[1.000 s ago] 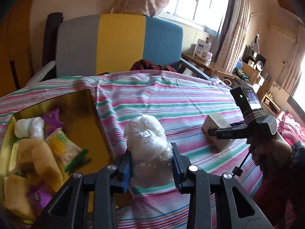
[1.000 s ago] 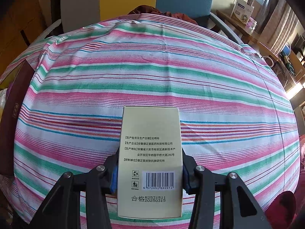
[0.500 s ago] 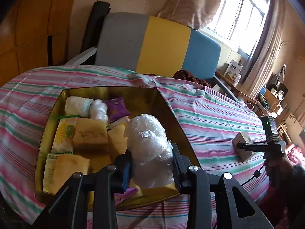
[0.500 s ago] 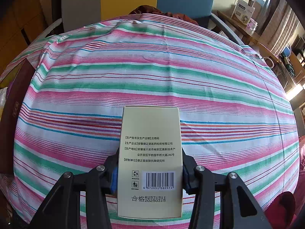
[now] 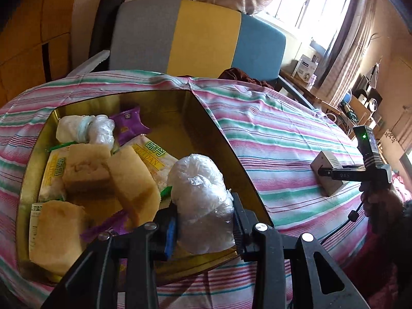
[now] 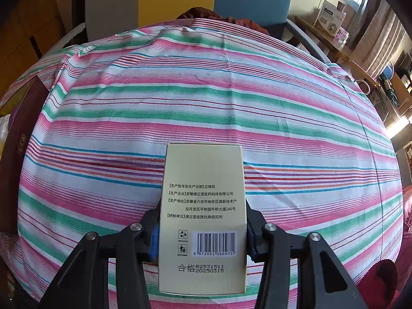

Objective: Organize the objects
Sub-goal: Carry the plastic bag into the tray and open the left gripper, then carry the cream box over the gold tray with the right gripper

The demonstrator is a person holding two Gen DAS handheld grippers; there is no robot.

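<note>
Right tongs (image 6: 202,234) clamp a pale yellow box (image 6: 202,206) by its sides, barcode and printed text facing up. Under it, a table (image 6: 283,118) with striped pink-green cloth; a dark red tin edge (image 6: 18,159) at far left.

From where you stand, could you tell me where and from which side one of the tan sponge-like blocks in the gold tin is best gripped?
Take the tan block leaning in the middle of the gold tin: close on its two broad flat faces near the raised upper end, coming from above, since packets crowd its lower sides.
</note>
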